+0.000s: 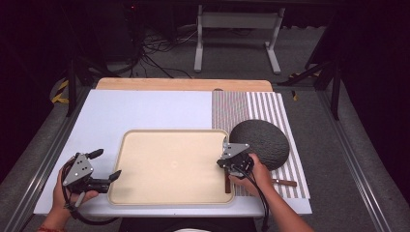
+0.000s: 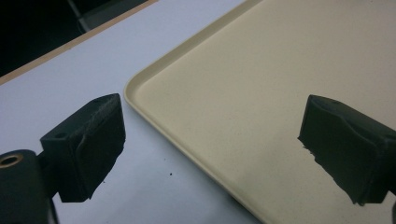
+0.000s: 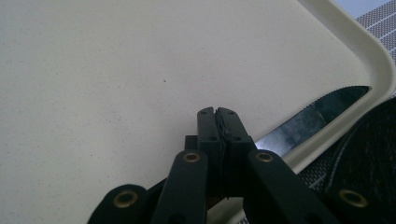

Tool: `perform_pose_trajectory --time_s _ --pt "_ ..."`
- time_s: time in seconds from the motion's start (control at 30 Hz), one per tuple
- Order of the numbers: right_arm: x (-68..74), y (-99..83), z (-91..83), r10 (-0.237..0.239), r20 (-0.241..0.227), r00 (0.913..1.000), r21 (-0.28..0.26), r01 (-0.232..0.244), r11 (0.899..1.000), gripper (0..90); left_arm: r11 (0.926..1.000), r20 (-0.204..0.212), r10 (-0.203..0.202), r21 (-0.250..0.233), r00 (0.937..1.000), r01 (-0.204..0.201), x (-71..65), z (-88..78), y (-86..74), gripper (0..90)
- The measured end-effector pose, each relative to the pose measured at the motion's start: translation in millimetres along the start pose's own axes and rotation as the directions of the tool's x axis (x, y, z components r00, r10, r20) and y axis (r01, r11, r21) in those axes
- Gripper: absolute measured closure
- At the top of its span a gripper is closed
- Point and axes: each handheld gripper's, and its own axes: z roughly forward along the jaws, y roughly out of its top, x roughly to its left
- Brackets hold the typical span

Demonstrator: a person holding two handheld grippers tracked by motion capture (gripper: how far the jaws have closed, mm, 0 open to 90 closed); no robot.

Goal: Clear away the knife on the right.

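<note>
A cream tray [image 1: 169,131] lies in the middle of the white table. A knife rests along the tray's right rim; its serrated blade [image 3: 313,119] runs out from behind my right gripper's jaws, and its brown handle [image 1: 227,184] pokes out below that gripper. My right gripper [image 1: 222,163] [image 3: 217,112] hovers over the tray's right edge, its jaws pressed together with nothing visible between them. Wide open, my left gripper [image 1: 107,164] [image 2: 210,140] straddles the tray's left rim [image 2: 154,116], one jaw over the table and one over the tray.
A round black plate [image 1: 263,140] [image 3: 373,140] sits on a striped placemat [image 1: 270,104] just right of the tray. A second brown-handled utensil [image 1: 285,182] lies on the mat near the front. A wooden board [image 1: 183,84] borders the table's far edge.
</note>
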Motion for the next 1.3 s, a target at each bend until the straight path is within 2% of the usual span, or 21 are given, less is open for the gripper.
perform_pose_trajectory --time_s 0.2,0.37,0.43,0.5,0.63,0.9,1.03,1.3 --pt "-0.9 -0.1 -1.2 -0.012 0.020 0.9997 0.006 0.012 1.000 87.1 1.0000 -0.011 0.003 -0.005 0.9999 -0.003 1.7 -3.4 -0.6 7.8" --pt "-2.4 0.0 -4.5 -0.021 0.033 0.9992 -0.013 0.022 1.000 86.2 0.9999 -0.017 0.006 -0.012 0.9998 -0.006 2.4 -5.1 -1.0 7.8" --pt "-3.3 0.0 -6.2 -0.013 0.029 0.9995 -0.028 0.014 1.000 86.0 0.9999 -0.016 -0.002 -0.014 0.9999 0.002 2.8 -5.5 -1.4 7.8" --pt "-5.0 0.1 -11.1 -0.013 0.031 0.9994 -0.067 0.015 0.998 84.9 0.9999 -0.016 -0.002 -0.016 0.9999 0.002 2.8 -5.7 -1.4 7.8" --pt "-6.9 0.6 -16.8 -0.016 0.054 0.9984 -0.099 0.021 0.995 83.9 0.9998 -0.016 -0.004 -0.018 0.9999 0.004 2.2 -6.0 -1.0 7.8" --pt "-15.2 -0.5 -29.6 0.013 0.075 0.9971 -0.196 0.002 0.981 78.4 1.0000 -0.023 0.004 -0.006 0.9997 -0.004 1.2 -5.4 0.2 7.8" --pt "-14.6 0.2 -33.1 0.010 0.079 0.9968 -0.216 0.007 0.976 75.7 0.9997 -0.016 0.005 -0.022 0.9999 -0.005 0.6 -6.1 0.7 7.9" --pt "-13.3 2.0 -40.1 0.015 0.105 0.9943 -0.257 0.013 0.966 68.1 0.9998 -0.017 0.003 -0.021 0.9999 -0.004 0.8 -6.1 0.0 7.9"
